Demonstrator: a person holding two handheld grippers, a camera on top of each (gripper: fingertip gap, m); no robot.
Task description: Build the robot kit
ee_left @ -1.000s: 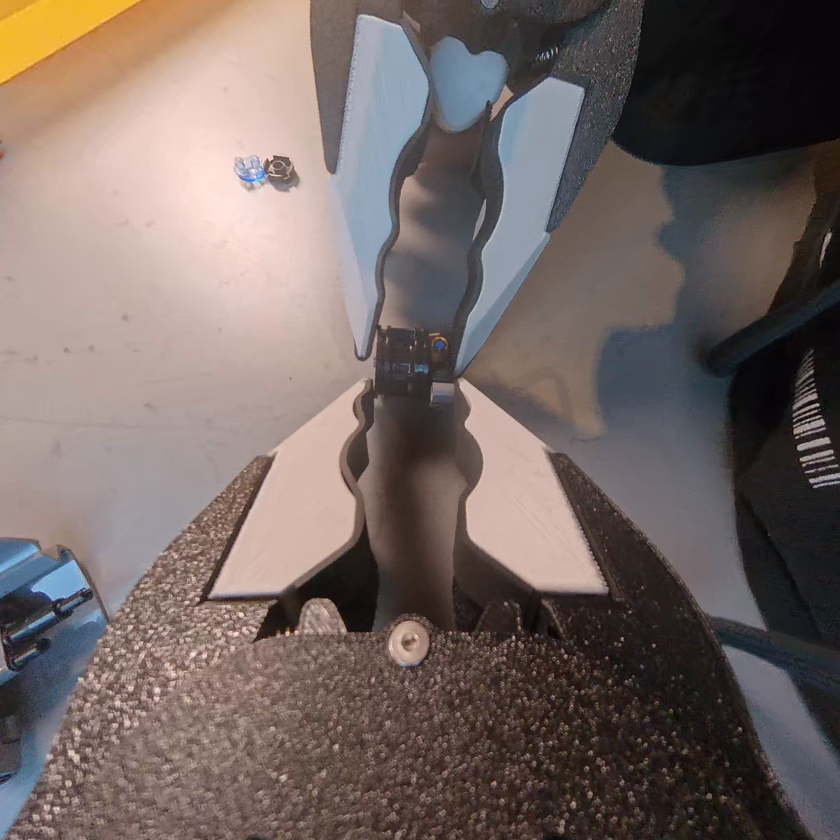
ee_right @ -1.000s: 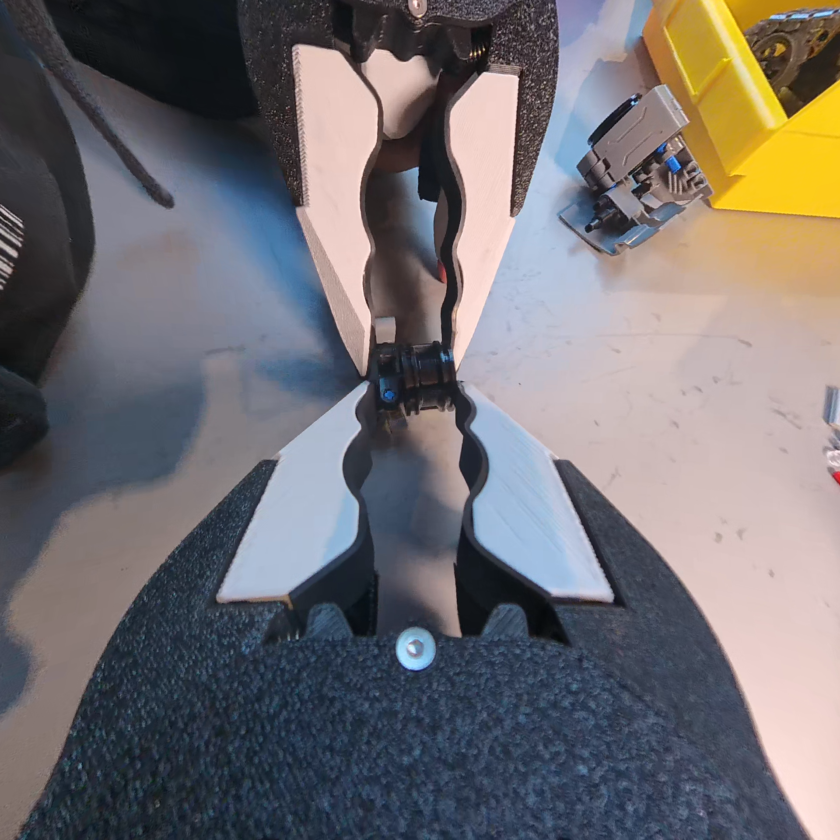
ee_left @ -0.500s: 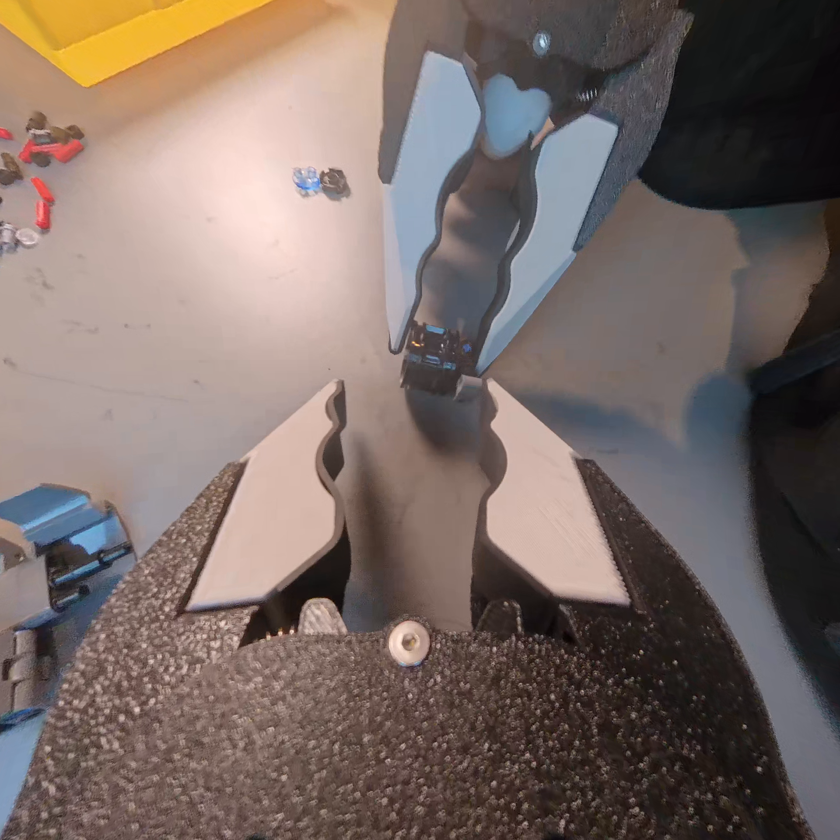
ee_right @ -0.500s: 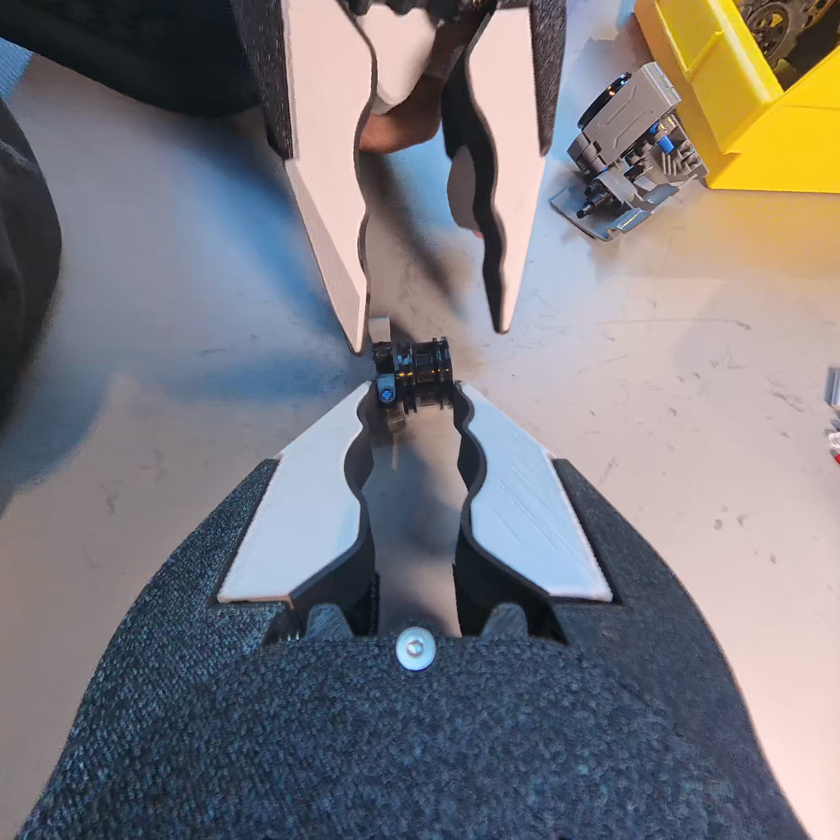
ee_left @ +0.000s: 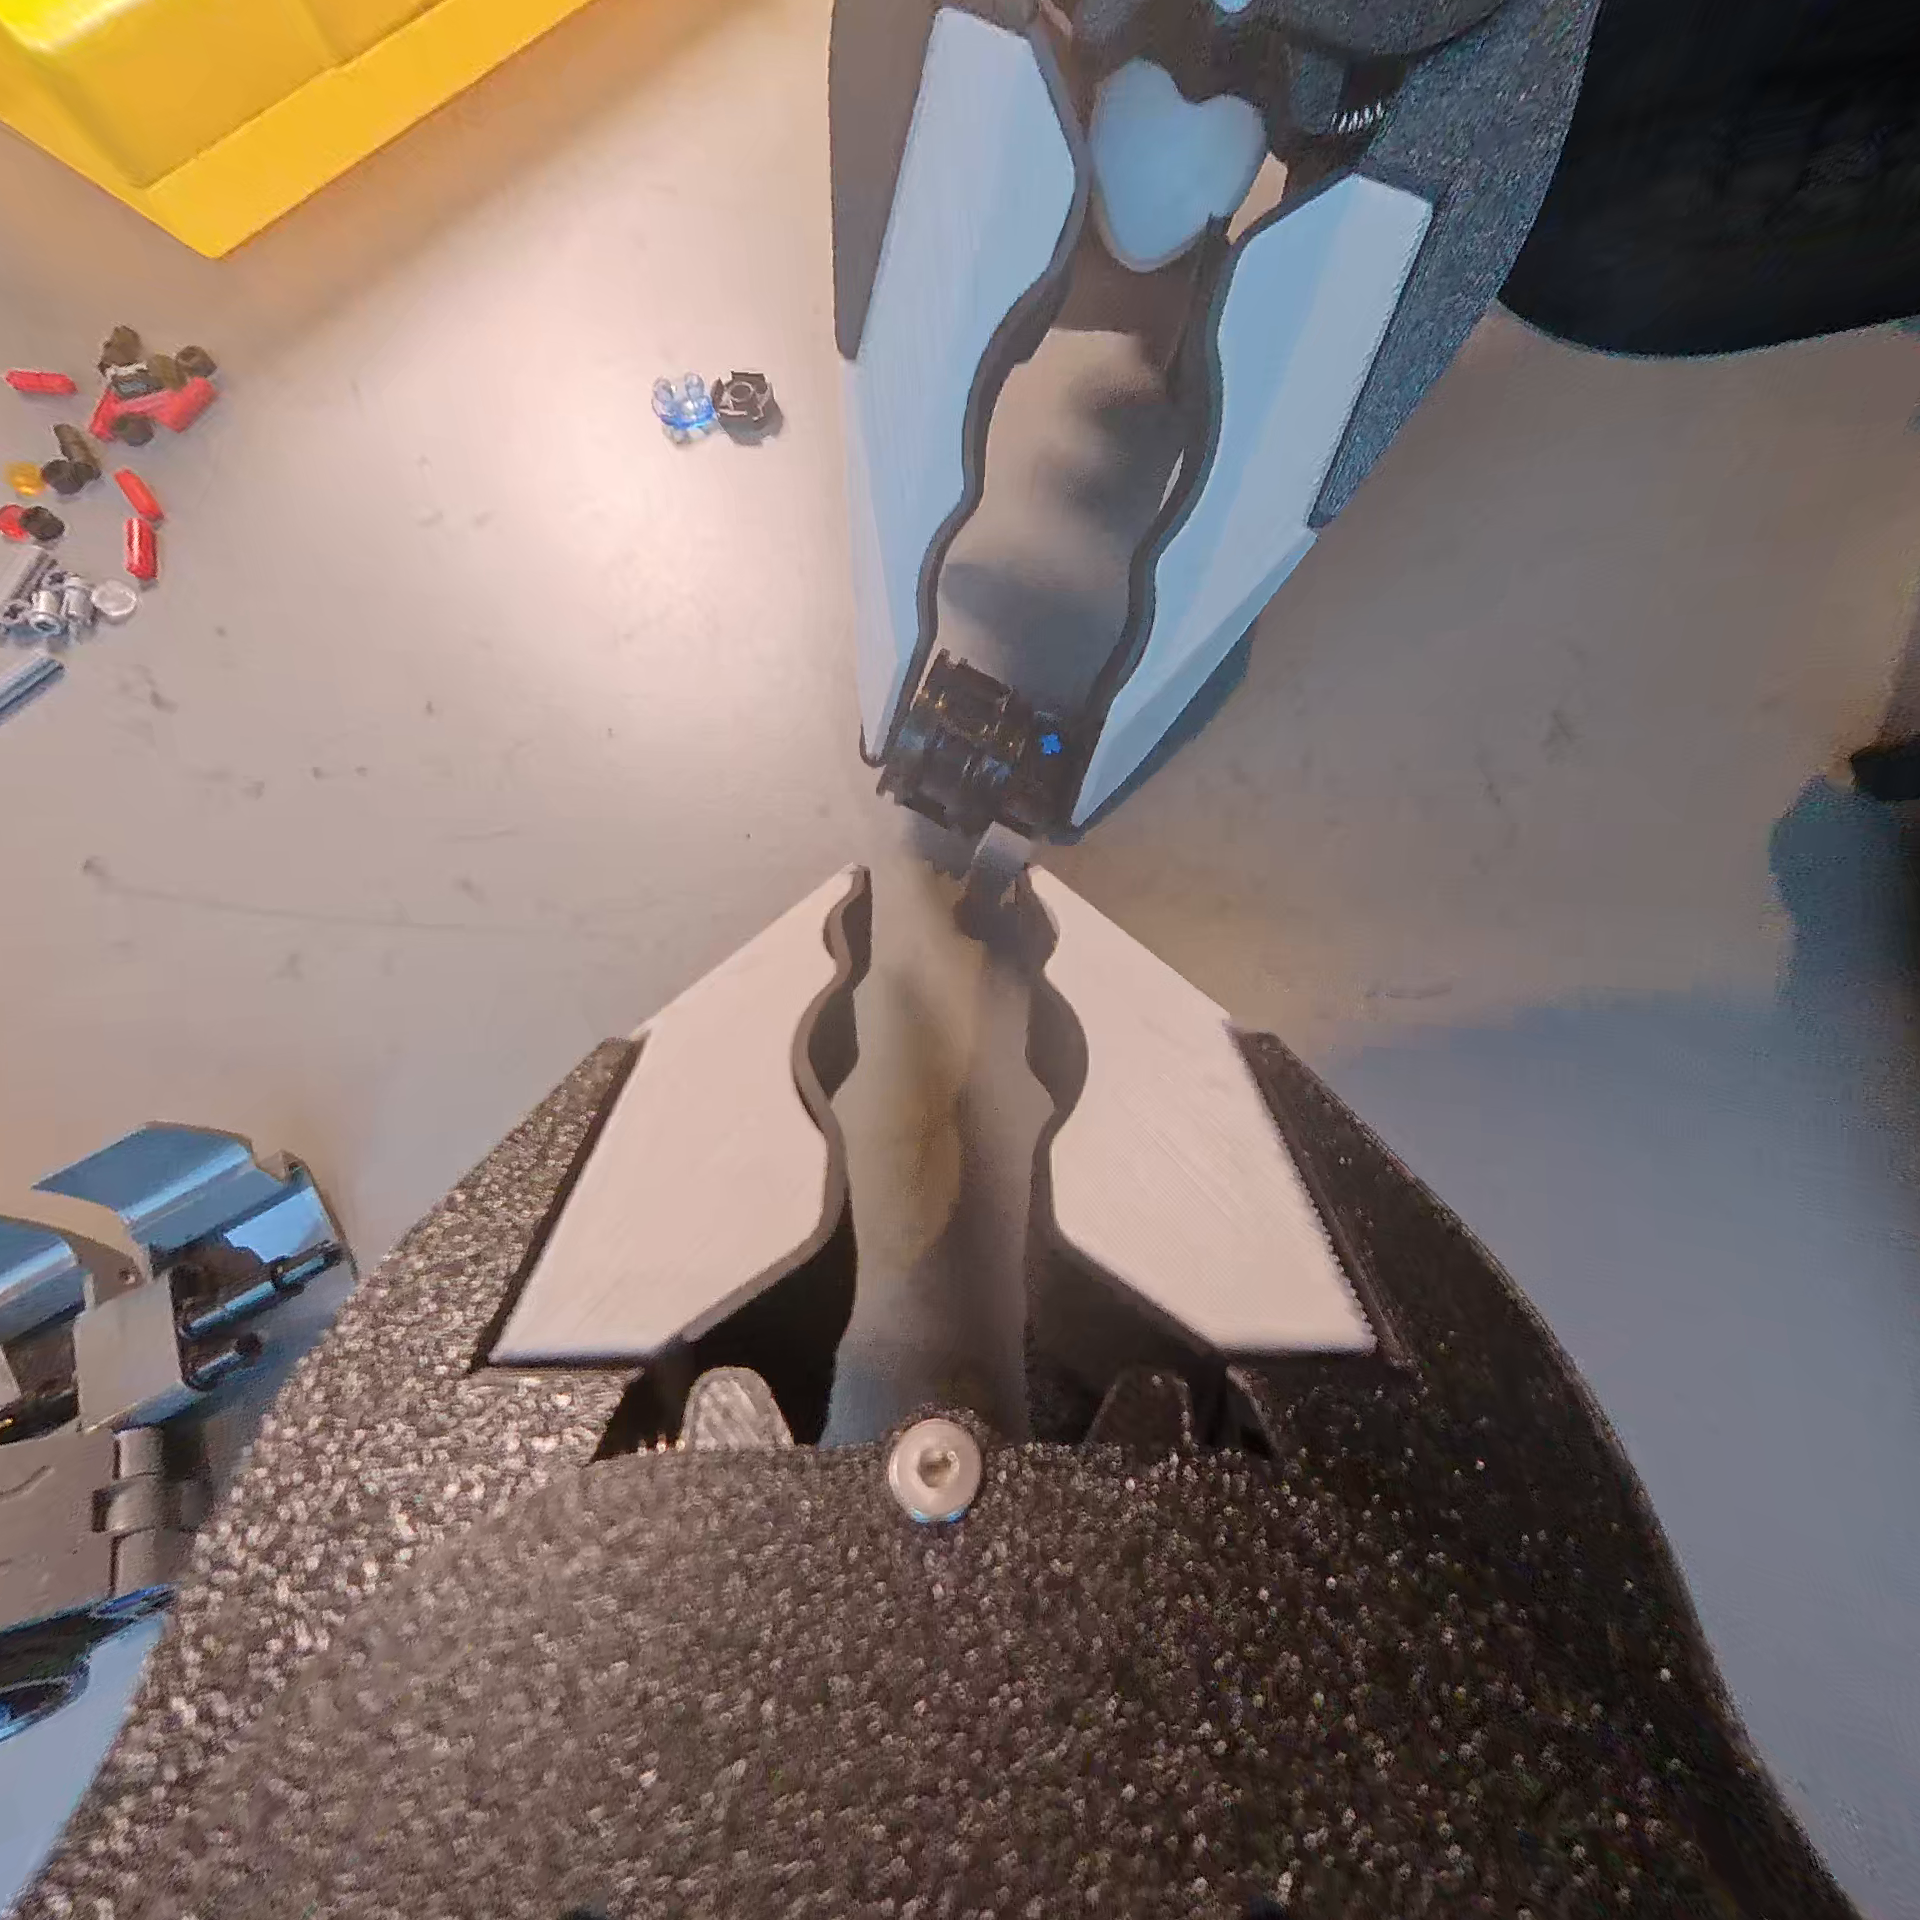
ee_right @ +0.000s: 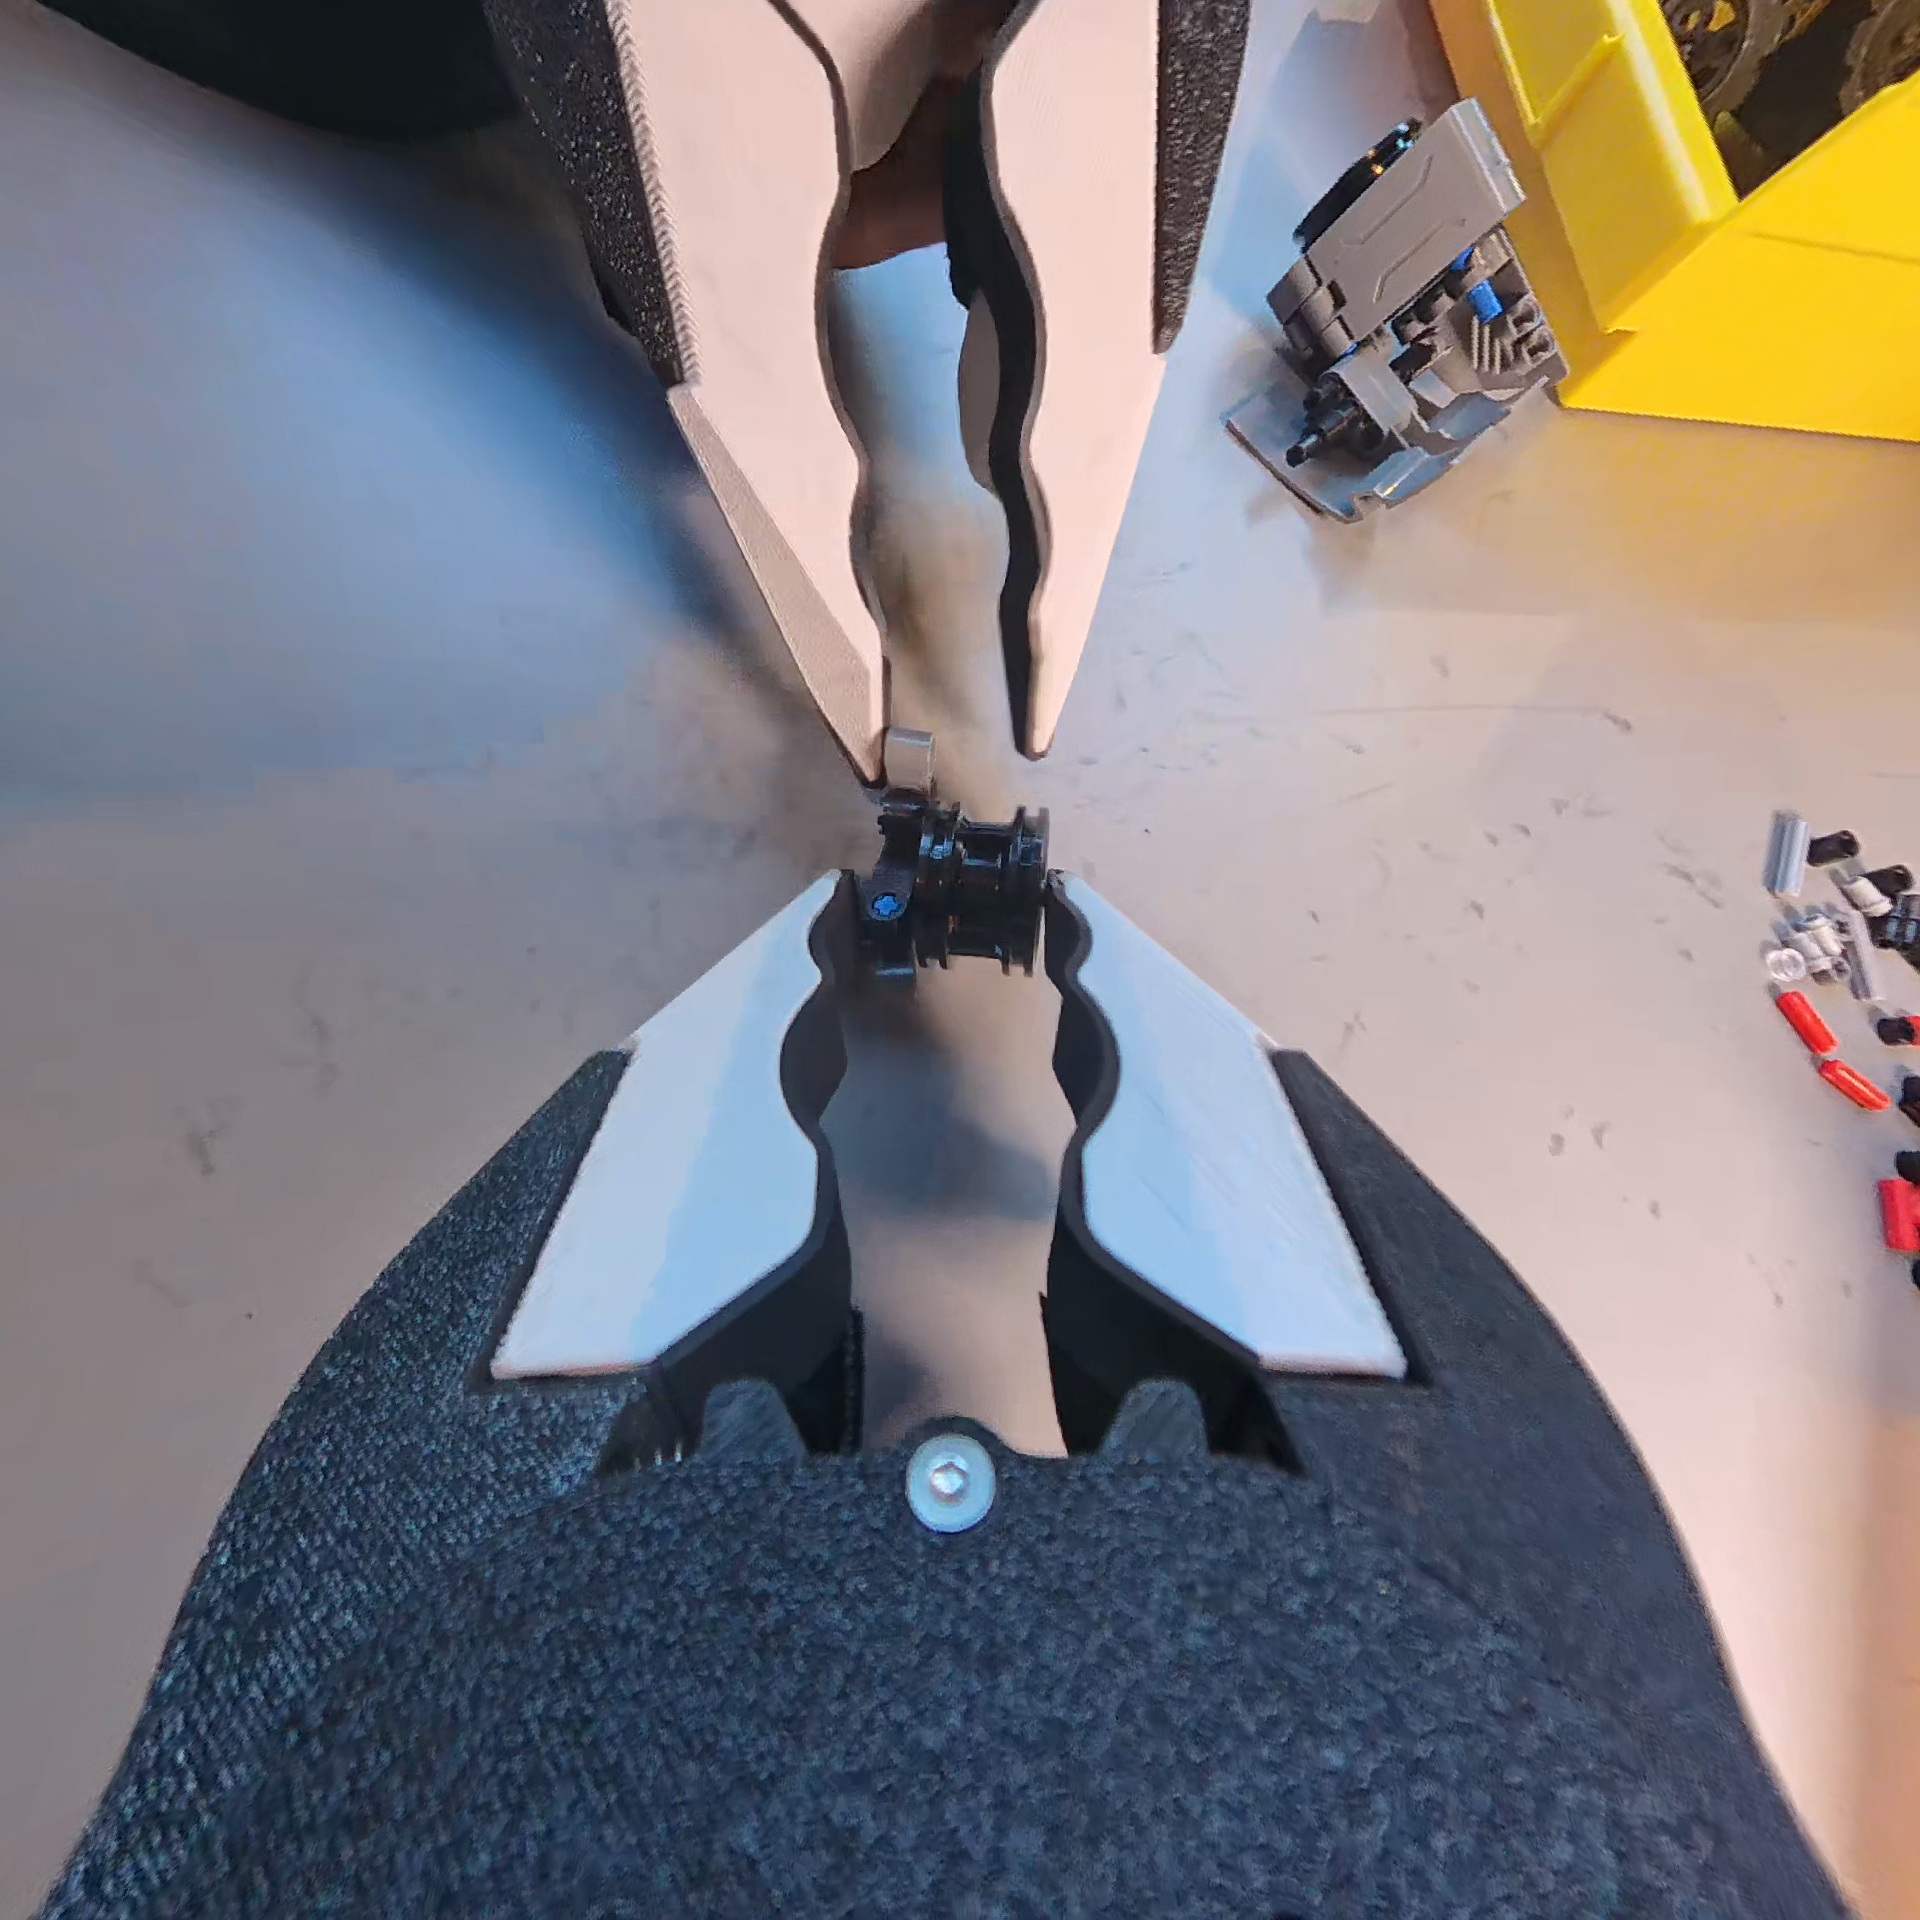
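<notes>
My right gripper (ee_right: 943, 883) is shut on a small black toy-brick assembly (ee_right: 961, 894) with ribbed round hubs and a blue pin end, held above the beige table (ee_right: 1351, 779). A little grey piece (ee_right: 909, 753) sticks out of the assembly's far side. My left gripper (ee_right: 954, 758) faces it tip to tip, open, with one fingertip beside the grey piece. In the left wrist view my left gripper (ee_left: 945, 876) is open just short of the assembly (ee_left: 971, 743), which sits in my right gripper (ee_left: 982, 790).
A yellow bin (ee_right: 1714, 260) stands at the back right, also in the left wrist view (ee_left: 208, 125). A grey brick-built unit (ee_right: 1403, 312) lies beside it. Loose red, black and grey small parts (ee_left: 94, 468) and a clear blue piece (ee_left: 686, 405) lie on the table. My left and right fingertips are right by each other. Between my right fingertips and the clear blue piece (ee_left: 686, 405) there is roughly 12 centimetres.
My left gripper let go of the black assembly, drew back a little and opened wide, then narrowed again. My right gripper keeps hold of the assembly.
</notes>
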